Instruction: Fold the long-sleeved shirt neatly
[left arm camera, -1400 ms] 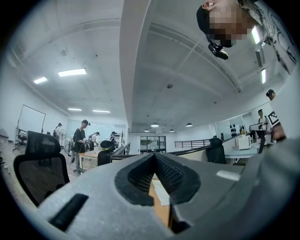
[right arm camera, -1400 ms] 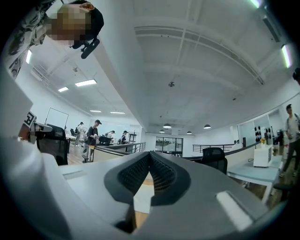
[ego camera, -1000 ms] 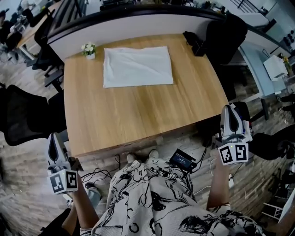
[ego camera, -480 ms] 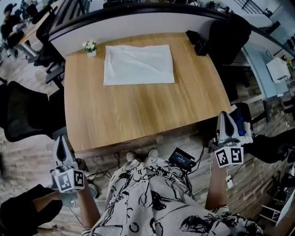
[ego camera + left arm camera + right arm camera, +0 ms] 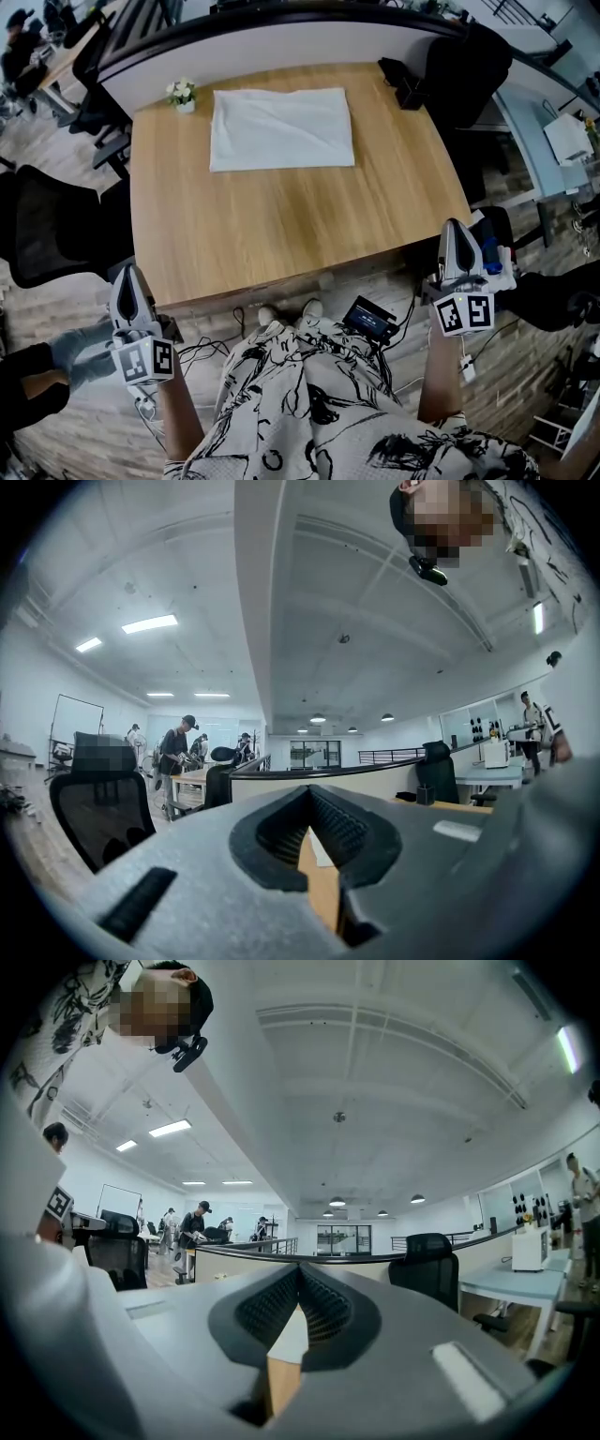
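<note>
now one folded shirt (image 5: 281, 128) on one table (image 5: 281, 230), one flower pot (image 5: 181, 95) beside; left gripper (image 5: 129, 277), right gripper (image 5: 457, 230) both closed, empty

the head view looks steeply down from well above the tabletop (image 5: 281, 225). cameras on the left gripper (image 5: 129, 277) and right gripper (image 5: 455, 228) sit low off its near edge, facing level across it; all share that tabletop.
</note>
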`<action>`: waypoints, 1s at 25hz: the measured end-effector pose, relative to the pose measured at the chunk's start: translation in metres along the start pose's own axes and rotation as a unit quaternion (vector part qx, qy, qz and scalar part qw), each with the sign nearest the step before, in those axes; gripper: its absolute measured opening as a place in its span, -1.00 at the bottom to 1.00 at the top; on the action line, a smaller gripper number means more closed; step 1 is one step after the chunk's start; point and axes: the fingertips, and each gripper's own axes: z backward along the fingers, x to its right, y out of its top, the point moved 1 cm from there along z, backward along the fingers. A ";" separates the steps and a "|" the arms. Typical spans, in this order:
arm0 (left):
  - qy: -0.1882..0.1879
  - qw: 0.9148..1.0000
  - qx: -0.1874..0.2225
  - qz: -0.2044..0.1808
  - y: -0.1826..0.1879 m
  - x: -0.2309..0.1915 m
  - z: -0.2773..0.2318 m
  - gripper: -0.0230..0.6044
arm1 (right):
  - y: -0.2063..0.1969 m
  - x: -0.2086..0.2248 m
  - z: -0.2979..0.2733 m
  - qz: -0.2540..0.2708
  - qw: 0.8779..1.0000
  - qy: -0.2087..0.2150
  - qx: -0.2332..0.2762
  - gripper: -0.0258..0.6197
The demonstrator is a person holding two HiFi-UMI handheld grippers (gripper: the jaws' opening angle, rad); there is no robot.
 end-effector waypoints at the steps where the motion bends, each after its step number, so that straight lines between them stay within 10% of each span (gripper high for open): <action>1: 0.000 1.000 0.000 -0.001 0.002 0.001 -0.001 -0.92 | 0.000 -0.001 -0.001 -0.002 1.000 0.002 0.001 -0.90; 25: -0.003 1.000 0.007 -0.001 0.005 0.012 -0.008 -0.92 | 0.002 -0.012 -0.012 -0.008 1.000 0.019 0.007 -0.90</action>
